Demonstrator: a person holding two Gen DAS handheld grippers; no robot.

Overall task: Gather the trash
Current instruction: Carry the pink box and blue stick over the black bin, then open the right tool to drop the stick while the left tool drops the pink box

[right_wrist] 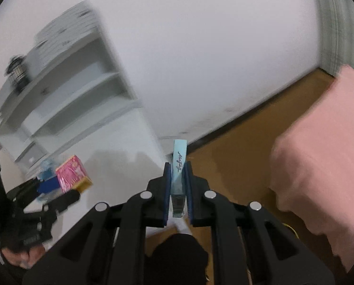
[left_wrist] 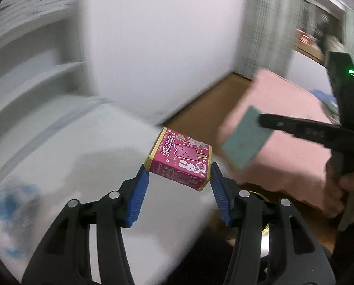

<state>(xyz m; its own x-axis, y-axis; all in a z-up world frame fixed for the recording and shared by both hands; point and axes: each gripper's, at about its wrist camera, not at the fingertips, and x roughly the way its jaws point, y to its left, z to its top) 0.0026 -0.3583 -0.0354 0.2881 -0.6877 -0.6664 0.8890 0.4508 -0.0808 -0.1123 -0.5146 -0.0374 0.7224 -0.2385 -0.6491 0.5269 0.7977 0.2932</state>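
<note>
**A:** Left wrist view first: the left gripper [left_wrist: 179, 173] has its blue pads pinching the pink snack box [left_wrist: 180, 160] from both sides, held up in the air over the white table [left_wrist: 58, 154].

**B:** And the other hand?

**A:** The right gripper [right_wrist: 178, 173] is pressed onto a thin pale-blue packet [right_wrist: 179, 166], gripped by its flat faces, long axis pointing forward along the fingers. From the left camera that same packet shows broadside, off to the right of the pink box and well apart from it.

**B:** So both pieces of trash are already lifted. Where do they go?

**A:** That's what the next move hangs on, I'd say, and I can't see any bin or bag in either view. The wooden floor [right_wrist: 236, 147] and the pink bedcover [right_wrist: 319, 154] lie to the right, the white shelf unit [right_wrist: 82, 95] to the left.

**B:** Anything else on the table?

**A:** Some blue blur at the left edge, too smeared to name; the whole background is motion-blurred
</note>
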